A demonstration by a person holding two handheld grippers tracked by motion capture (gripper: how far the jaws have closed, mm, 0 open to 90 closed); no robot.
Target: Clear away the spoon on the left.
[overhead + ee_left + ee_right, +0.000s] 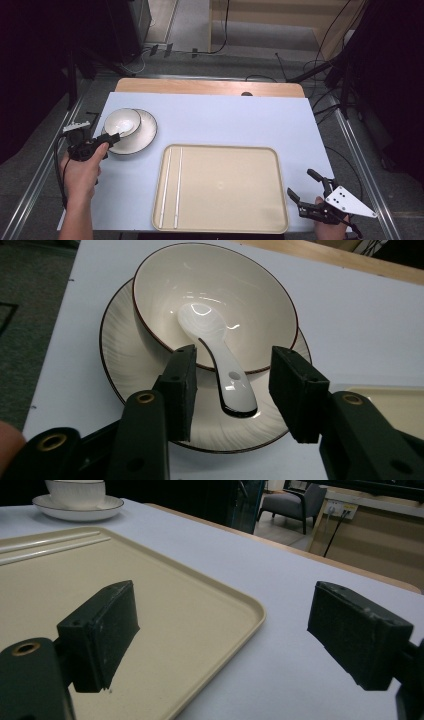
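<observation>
Left tongs (232, 390) straddle the spoon (220, 357) handle, pads apart and not yet pressing; we see its scoop resting in the bowl (215, 295) on the plate (125, 370). Glazed, slippery, brittle: we judge a mid-handle grip best. Right tongs (222, 640) gape, empty, beside the tray (200, 610).

black two-jaw grippers (315, 187) (brass screws), one bearing a grey plate.

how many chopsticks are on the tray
2. Both lie side by side along the left edge of the tray: the left chopstick nearest the rim, the right chopstick just inside it. Nothing on the tray could hide another.
</observation>
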